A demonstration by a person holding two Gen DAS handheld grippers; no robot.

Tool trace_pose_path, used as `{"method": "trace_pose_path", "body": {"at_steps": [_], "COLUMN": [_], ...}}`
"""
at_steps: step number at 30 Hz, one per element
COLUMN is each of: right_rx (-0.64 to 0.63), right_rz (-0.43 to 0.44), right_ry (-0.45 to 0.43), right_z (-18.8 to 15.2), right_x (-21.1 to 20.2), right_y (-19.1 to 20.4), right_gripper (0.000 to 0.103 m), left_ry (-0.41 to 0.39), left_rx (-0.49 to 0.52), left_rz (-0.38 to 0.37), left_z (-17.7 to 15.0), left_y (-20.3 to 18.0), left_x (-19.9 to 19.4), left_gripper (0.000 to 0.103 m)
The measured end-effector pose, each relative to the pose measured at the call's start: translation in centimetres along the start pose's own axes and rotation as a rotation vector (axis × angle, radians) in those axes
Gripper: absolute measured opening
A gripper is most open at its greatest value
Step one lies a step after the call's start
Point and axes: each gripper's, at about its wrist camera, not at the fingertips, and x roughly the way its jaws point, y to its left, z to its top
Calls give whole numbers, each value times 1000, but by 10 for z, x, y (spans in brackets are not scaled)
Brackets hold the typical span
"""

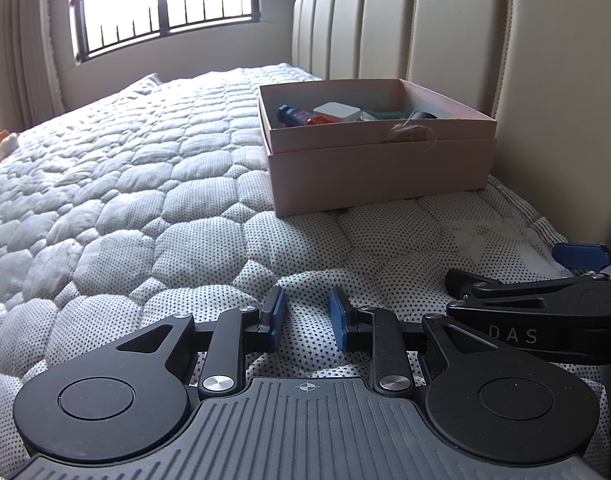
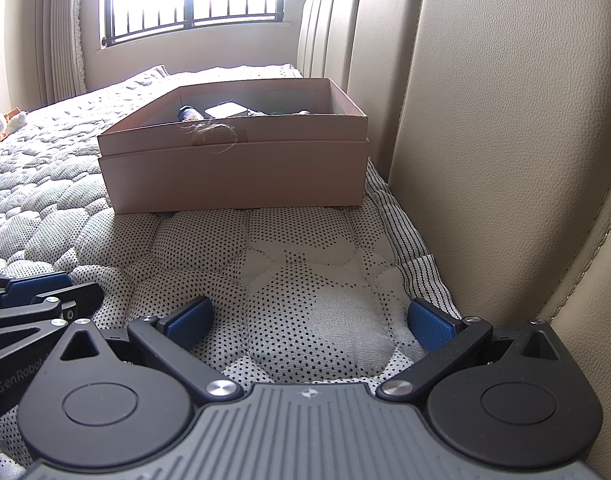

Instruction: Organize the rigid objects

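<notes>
Pink cardboard box (image 1: 379, 160), open-topped, seated in its own lid, on the quilted mattress (image 1: 125, 184) ahead of both claws and against the padded headboard (image 1: 457, 28).

Contents, partly hidden by the near wall: a blue-capped bottle with a red label (image 1: 295, 115), a white square-lidded container (image 1: 337, 112), and a dark green item (image 1: 387, 115). The label print is too small to read. From the right wrist view only the bottle cap and the white lid clear the rim.

A wisp of twine (image 2: 213, 136) hangs on the box's near wall.

Left claw (image 1: 307, 316): blue pads narrowly apart, nothing between them, low over the mattress.

Right claw (image 2: 307, 322): pads spread wide, empty; in the left view cut off at the right edge, lettering "DAS".

In the right view the left claw's body reads "Gen Robot", the rest hidden.

A plush toy (image 1: 1, 146) is cut off at the far left.
</notes>
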Motion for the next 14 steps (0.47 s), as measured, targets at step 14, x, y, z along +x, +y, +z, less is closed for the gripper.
{"method": "trace_pose_path", "body": {"at_steps": [14], "right_rx": [0], "right_rz": [0], "right_ry": [0], "right_z": [0], "right_x": [0], "right_y": [0], "right_gripper": [103], "left_ry": [-2], "left_rx": [0], "left_rz": [-3], "left_z": [0], "left_y": [2], "left_x": [-1], "left_gripper": [27]}}
